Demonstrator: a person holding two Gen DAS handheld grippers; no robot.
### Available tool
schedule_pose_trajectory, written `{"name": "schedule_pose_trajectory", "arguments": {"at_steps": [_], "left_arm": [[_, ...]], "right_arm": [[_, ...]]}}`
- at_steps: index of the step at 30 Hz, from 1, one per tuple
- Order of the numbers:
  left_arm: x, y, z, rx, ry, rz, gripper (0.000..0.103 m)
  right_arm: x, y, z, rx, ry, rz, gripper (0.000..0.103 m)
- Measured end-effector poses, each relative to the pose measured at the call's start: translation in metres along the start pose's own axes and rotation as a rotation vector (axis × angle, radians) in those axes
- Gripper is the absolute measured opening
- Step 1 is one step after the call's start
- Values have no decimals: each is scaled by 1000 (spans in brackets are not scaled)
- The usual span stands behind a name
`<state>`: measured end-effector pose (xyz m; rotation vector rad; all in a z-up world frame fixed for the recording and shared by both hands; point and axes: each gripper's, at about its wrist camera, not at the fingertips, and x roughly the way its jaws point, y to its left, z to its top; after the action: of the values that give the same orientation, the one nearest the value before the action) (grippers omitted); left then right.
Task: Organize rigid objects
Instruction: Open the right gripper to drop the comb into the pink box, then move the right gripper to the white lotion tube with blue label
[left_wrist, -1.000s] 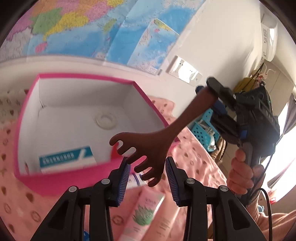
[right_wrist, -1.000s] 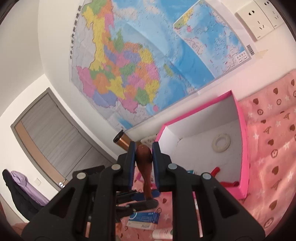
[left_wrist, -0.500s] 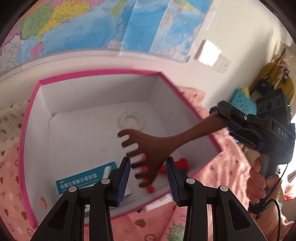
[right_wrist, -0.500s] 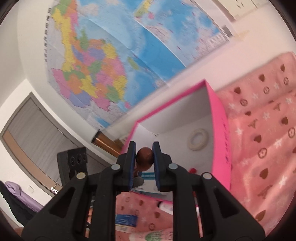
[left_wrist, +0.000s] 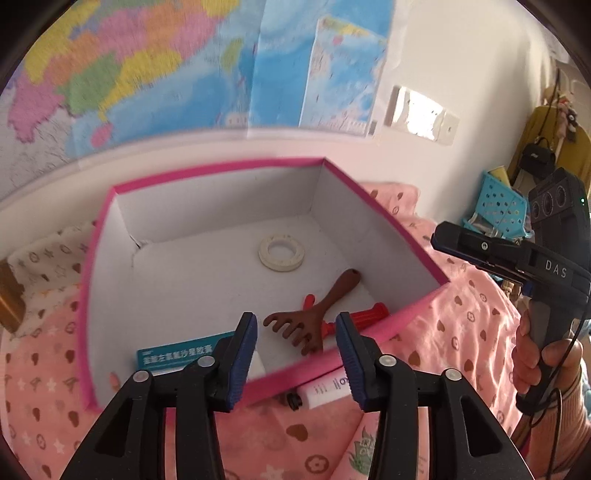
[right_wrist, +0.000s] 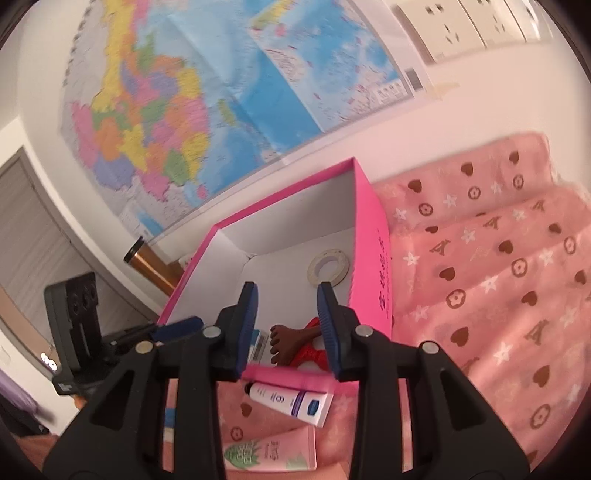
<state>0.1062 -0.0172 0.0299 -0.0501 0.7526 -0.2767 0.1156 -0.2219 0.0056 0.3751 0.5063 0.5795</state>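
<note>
A brown toy rake (left_wrist: 314, 314) lies on the white floor of the pink box (left_wrist: 388, 221), across a red toy tool (left_wrist: 365, 314). A white tape ring (left_wrist: 281, 253) and a teal-and-white carton (left_wrist: 177, 356) also lie inside. My left gripper (left_wrist: 297, 352) hovers over the box's near wall, its jaws opening, nothing between them. In the left wrist view my right gripper (left_wrist: 448, 245) hangs beyond the box's right wall. In the right wrist view the right gripper (right_wrist: 287, 325) has its jaws opening and empty, with the rake (right_wrist: 290, 341) and box (right_wrist: 373, 258) below.
The box sits on a pink patterned cloth (right_wrist: 498, 280) against a wall with a map (left_wrist: 166, 62). A white tube (left_wrist: 325, 387) and a pink pineapple-print tube (right_wrist: 269, 452) lie on the cloth in front of the box. A blue basket (left_wrist: 498, 206) stands at the right.
The rake hung in the right gripper over the box, its head between the left fingers. Both grippers have widened and the rake now lies inside the box.
</note>
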Motion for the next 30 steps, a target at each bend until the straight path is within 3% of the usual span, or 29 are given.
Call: {"name": "schedule_pose_trajectory", "arguments": {"at_steps": [5,10,18,30], "left_arm": [[-24,1,-19,-3,-47,-1,50],[-25,5,-43,-41,-18,-5,50],[18,2,-67,-51,112,3,50],[55,-12,-64,-35,184,-8,42]], "right_arm": [[-19,19,-19,-95,11,26,47],[-13,20,-48,-117,110,31,48],[26,-5,-86,-27,254,-10,48],[52,-14,-93,-9,295,-48,48]]}}
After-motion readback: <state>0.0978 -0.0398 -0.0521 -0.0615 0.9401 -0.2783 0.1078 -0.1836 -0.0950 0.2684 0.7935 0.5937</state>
